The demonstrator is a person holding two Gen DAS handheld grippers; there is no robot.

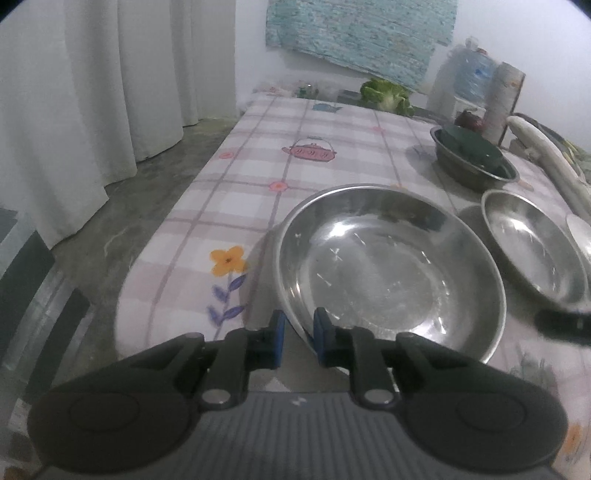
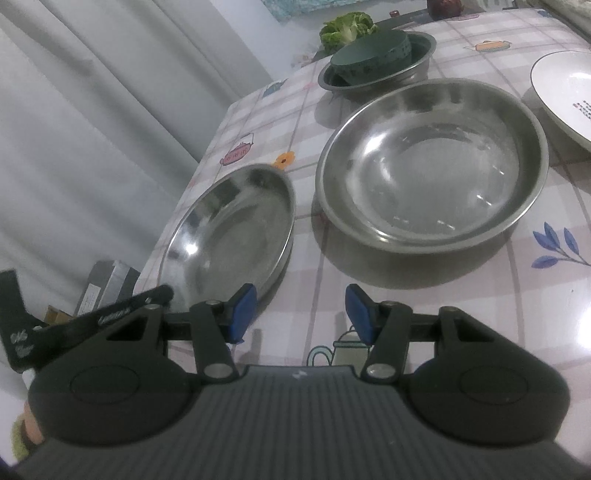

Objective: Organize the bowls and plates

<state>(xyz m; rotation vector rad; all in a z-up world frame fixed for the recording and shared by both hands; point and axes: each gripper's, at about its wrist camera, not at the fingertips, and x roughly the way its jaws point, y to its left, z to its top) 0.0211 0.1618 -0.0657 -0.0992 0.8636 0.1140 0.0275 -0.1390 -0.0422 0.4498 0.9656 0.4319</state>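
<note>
A shallow steel plate [image 1: 388, 269] lies near the table's left edge. My left gripper [image 1: 299, 338] has its blue pads on either side of the plate's near rim, closed on it. The plate also shows in the right wrist view [image 2: 232, 236], with the left gripper's black body at its near edge. A deeper steel bowl [image 2: 432, 166] sits to its right and also shows in the left wrist view [image 1: 535, 251]. My right gripper [image 2: 301, 314] is open and empty, above the tablecloth in front of both. A smaller steel bowl [image 2: 376, 70] farther back holds an upturned dark green bowl [image 2: 369, 55].
A white plate [image 2: 565, 96] lies at the right. Green leafy vegetable [image 2: 345, 27] sits at the table's far end, with a water jug [image 1: 469, 74] and a roll [image 1: 504, 96]. White curtains [image 1: 110, 92] hang left of the table. Boxes [image 2: 107, 288] lie on the floor.
</note>
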